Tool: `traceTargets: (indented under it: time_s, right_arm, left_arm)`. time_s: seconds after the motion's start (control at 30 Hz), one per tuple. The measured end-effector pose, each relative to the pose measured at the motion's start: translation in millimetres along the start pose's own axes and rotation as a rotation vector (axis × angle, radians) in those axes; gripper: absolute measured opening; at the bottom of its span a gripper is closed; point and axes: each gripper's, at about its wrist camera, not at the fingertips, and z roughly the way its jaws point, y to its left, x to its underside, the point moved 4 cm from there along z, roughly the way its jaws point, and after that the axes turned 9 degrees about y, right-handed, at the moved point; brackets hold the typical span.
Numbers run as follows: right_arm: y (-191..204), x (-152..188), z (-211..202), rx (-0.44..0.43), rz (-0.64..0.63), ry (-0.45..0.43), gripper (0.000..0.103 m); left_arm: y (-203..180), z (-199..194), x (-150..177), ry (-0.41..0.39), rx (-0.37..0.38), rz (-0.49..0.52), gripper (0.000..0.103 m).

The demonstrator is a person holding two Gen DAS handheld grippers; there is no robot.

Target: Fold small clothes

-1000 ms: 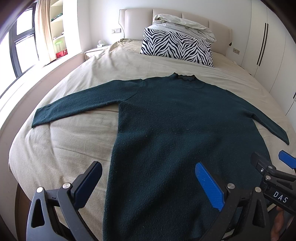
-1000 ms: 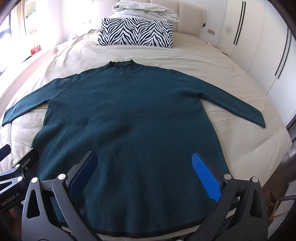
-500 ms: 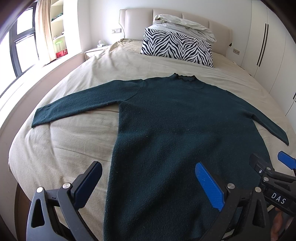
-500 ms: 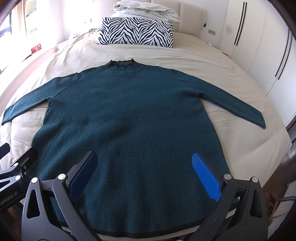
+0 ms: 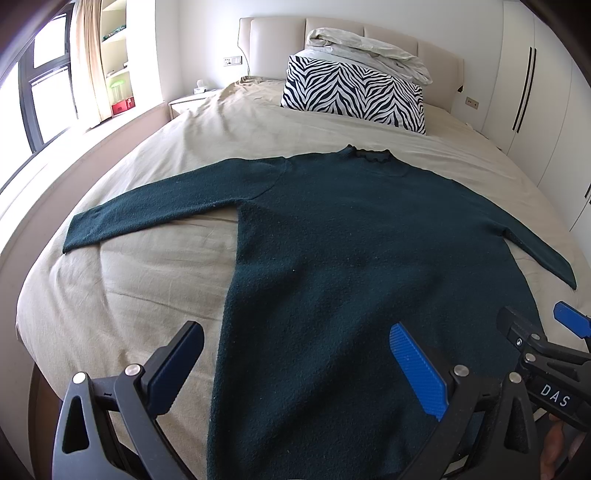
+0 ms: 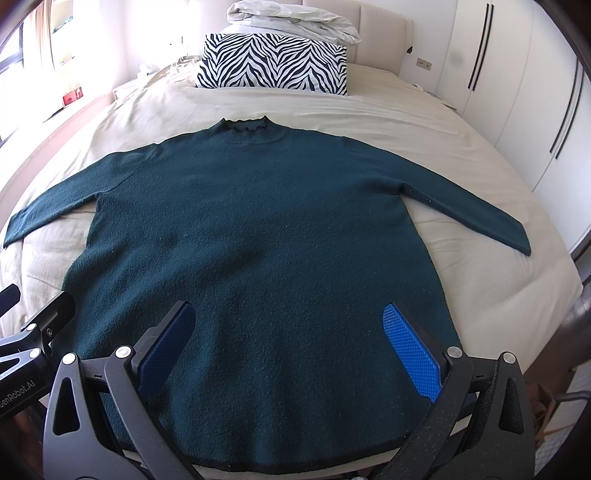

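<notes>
Sweater (image 6: 258,240), dark green knit, lies flat face-up on the bed (image 6: 424,122), collar (image 6: 245,127) toward the headboard, both sleeves splayed out to the sides, hem (image 6: 295,467) at the near edge of the mattress w/ a thin dark trim. Nothing folded yet by the look of it, so step in hand is prob. the first grab. Zebra pillow (image 6: 273,61) w/ a crumpled grey duvet (image 6: 291,18) on top sits well beyond the collar, out of the way. Left sleeve (image 5: 166,210) and right sleeve (image 6: 476,218) both lie straight, cuffs resting on the sheet, apart from the body. Left tongs (image 5: 295,369) are spread wide, holding nothing, hovering over the left hem side w/ one pad above bare sheet and the other above knit. Right tongs (image 6: 288,350) likewise spread wide and empty, above the lower body near the hem. To do it well: pick one sleeve first, pinch at cuff and shoulder so the knit doesn't stretch, lay it across the chest, then same for the other side. Knit looks thick and soft, so take a full bite of fabric, both layers, and lift just enough to clear before carrying over; dragging would prob. rumple the sheet and skew the body.
</notes>
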Motion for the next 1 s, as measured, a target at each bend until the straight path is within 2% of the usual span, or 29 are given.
traceTargets:
  time_s: [1.0]
  right_arm:
    - [8.2, 2.8, 8.5, 0.011, -0.016, 0.017, 0.103]
  left_arm:
    - [10.9, 2.8, 3.6, 0.009, 0.018, -0.026, 0.103]
